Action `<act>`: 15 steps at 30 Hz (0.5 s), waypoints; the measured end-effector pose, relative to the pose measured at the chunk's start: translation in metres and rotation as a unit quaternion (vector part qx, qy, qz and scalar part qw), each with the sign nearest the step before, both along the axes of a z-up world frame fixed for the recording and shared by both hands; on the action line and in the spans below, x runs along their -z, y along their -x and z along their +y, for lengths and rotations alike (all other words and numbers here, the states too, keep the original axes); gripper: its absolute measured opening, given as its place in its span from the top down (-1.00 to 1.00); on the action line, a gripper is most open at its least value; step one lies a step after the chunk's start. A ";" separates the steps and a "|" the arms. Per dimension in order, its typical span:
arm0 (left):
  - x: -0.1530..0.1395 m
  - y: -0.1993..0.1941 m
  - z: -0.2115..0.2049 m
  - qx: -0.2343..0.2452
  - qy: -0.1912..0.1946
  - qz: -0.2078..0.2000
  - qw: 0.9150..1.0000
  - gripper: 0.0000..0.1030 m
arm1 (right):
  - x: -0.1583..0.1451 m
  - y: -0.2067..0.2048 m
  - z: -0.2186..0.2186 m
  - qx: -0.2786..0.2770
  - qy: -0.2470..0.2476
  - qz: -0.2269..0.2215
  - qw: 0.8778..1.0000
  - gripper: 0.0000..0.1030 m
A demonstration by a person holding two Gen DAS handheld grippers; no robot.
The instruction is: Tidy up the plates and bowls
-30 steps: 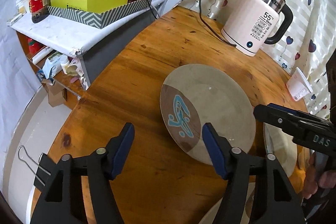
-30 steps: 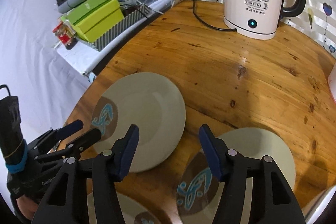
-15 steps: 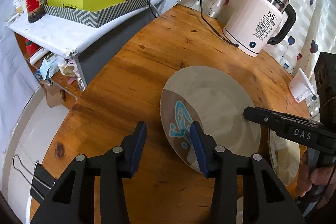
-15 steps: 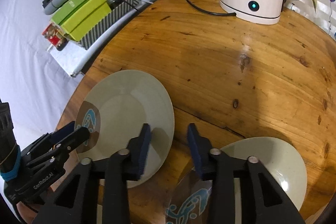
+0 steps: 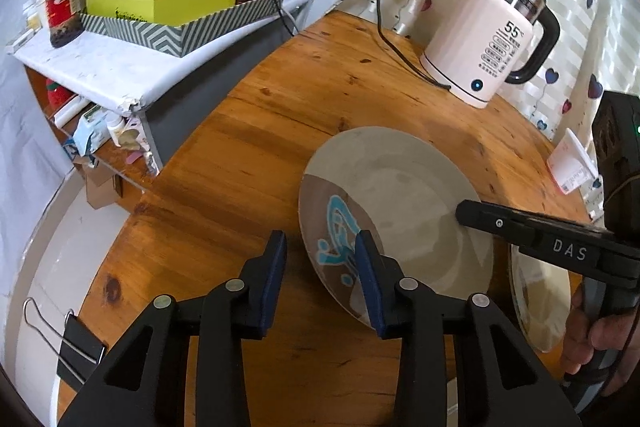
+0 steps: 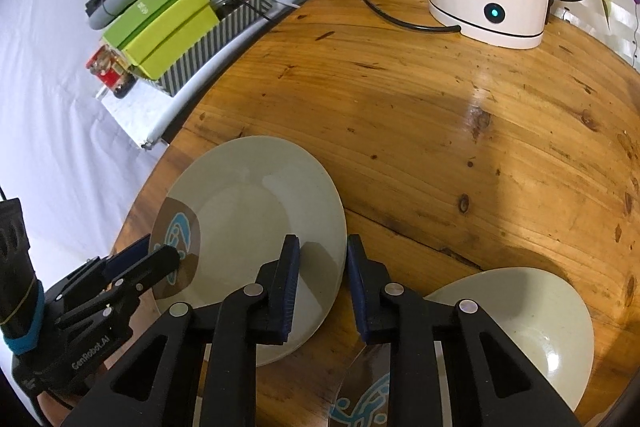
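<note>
The plate [image 6: 256,227] lies flat on the wooden table [image 6: 440,131], near its left edge. My left gripper [image 5: 320,263] and right gripper [image 6: 320,267] each straddle opposite rim sections; both have just been closing, pads not yet visibly pressing. Best practice: seat both pads squarely, then lift level. The plate is pale green-grey, glossy, with a brown patch bearing a blue motif.
</note>
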State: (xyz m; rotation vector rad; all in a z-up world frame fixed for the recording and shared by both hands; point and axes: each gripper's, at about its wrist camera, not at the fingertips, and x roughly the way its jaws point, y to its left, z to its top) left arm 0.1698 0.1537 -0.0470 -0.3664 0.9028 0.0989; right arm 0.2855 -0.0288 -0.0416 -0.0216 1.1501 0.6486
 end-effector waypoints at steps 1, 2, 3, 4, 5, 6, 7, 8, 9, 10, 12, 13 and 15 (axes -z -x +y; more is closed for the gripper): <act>0.000 0.000 0.000 0.000 0.001 0.000 1.000 0.28 | 0.000 0.000 0.000 0.000 0.000 0.000 1.000 0.55; 0.000 -0.001 0.000 0.001 0.000 0.000 1.000 0.28 | 0.000 0.000 0.000 0.000 0.001 0.000 1.000 0.55; 0.000 -0.002 0.000 0.002 -0.001 0.001 1.000 0.28 | 0.000 0.000 0.000 0.000 0.001 0.000 1.000 0.55; 0.001 -0.002 -0.001 0.004 0.000 0.001 1.000 0.28 | 0.000 0.000 0.000 0.000 0.000 0.000 1.000 0.55; 0.001 -0.003 -0.001 0.006 0.003 0.002 1.000 0.28 | 0.000 0.000 0.000 0.000 0.000 0.000 1.000 0.55; 0.001 -0.003 -0.001 0.006 0.003 0.001 1.000 0.28 | 0.000 0.000 0.000 0.000 0.000 0.000 1.000 0.55; 0.002 -0.004 -0.002 0.008 0.005 0.000 1.000 0.28 | 0.000 0.000 0.000 0.001 -0.001 0.001 1.000 0.56; 0.002 -0.004 -0.002 0.010 0.007 -0.001 1.000 0.29 | 0.000 0.000 0.000 0.001 -0.001 0.001 1.000 0.56; 0.002 -0.004 -0.003 0.012 0.010 -0.001 1.000 0.41 | 0.000 0.000 0.000 0.002 -0.002 0.001 1.000 0.56; 0.002 -0.004 -0.003 0.014 0.012 -0.001 1.000 0.42 | 0.000 0.000 0.000 0.001 -0.001 0.001 1.000 0.56; 0.002 -0.004 -0.003 0.012 0.012 -0.002 1.000 0.42 | 0.001 0.000 -0.001 0.002 -0.002 0.002 1.000 0.57; 0.002 -0.004 -0.003 0.012 0.013 -0.002 1.000 0.42 | 0.001 0.000 -0.001 0.001 -0.002 0.002 1.000 0.57; 0.001 -0.003 -0.003 0.012 0.013 -0.002 1.000 0.43 | 0.000 0.000 -0.001 0.002 -0.002 0.003 1.000 0.58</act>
